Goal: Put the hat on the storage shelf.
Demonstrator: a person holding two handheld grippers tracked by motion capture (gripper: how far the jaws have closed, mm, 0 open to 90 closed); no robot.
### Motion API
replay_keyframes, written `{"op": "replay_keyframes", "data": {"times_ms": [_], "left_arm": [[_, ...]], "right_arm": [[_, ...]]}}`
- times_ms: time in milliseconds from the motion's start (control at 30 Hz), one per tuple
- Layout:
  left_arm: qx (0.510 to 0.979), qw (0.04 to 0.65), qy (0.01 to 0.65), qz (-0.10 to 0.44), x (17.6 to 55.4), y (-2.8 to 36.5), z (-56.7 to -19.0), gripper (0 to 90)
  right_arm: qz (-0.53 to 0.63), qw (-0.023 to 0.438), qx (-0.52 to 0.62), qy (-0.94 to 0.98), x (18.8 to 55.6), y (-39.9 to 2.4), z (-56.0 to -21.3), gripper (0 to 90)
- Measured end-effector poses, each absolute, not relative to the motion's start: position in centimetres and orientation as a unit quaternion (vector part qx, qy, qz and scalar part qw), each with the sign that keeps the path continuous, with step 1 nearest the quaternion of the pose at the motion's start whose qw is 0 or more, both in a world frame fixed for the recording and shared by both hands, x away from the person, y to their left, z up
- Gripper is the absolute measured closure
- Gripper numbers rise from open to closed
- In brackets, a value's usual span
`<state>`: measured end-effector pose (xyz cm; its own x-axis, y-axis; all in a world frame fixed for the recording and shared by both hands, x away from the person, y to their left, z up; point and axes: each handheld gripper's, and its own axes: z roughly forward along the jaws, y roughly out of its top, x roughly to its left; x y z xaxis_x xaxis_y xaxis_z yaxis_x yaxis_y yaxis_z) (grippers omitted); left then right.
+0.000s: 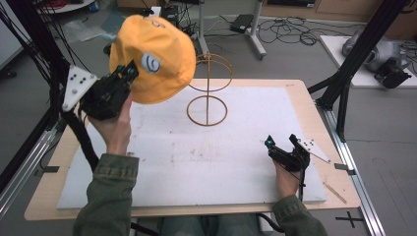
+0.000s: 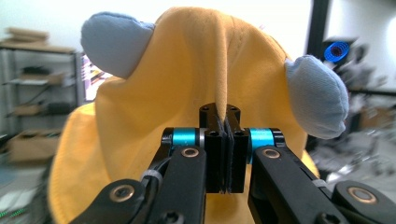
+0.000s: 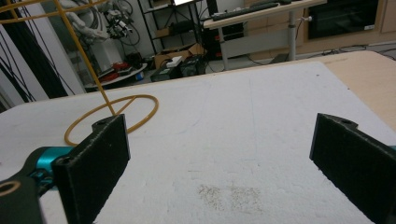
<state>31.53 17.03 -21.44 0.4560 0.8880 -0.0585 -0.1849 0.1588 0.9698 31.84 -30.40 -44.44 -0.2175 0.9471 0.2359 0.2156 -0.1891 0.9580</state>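
A yellow cloth hat (image 1: 157, 59) with a round white badge hangs in the air over the table's left rear. My left gripper (image 1: 130, 73) is shut on a fold of its fabric. In the left gripper view the jaws (image 2: 225, 116) pinch a ridge of the hat (image 2: 187, 70), and two pale blue padded ears (image 2: 116, 46) stick out at either side. A thin gold wire stand (image 1: 207, 93) with a ring base rises just right of the hat. My right gripper (image 1: 281, 141) rests low at the right of the white board, open, with nothing between its fingers (image 3: 222, 122).
A white foam board (image 1: 221, 162) covers most of the wooden table. The stand's ring base (image 3: 112, 114) lies ahead and left of the right gripper. Black frame posts stand at both sides. Cables, desks and equipment sit on the floor beyond the far edge.
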Motion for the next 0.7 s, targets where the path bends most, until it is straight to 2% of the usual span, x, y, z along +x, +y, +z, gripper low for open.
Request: {"op": "replay_keyframes", "data": {"times_ms": [300, 700], "left_arm": [[0.503, 0.727, 0.309, 0.350, 36.3, 12.0, -18.2, 88.6], [0.596, 0.668, 0.322, 0.309, 42.0, 7.0, -18.5, 88.6]], "right_arm": [[0.559, 0.327, 0.529, 0.548, 31.9, -30.4, -44.4, 4.5], [0.564, 0.322, 0.526, 0.549, 31.8, -30.4, -44.3, 4.5]]}}
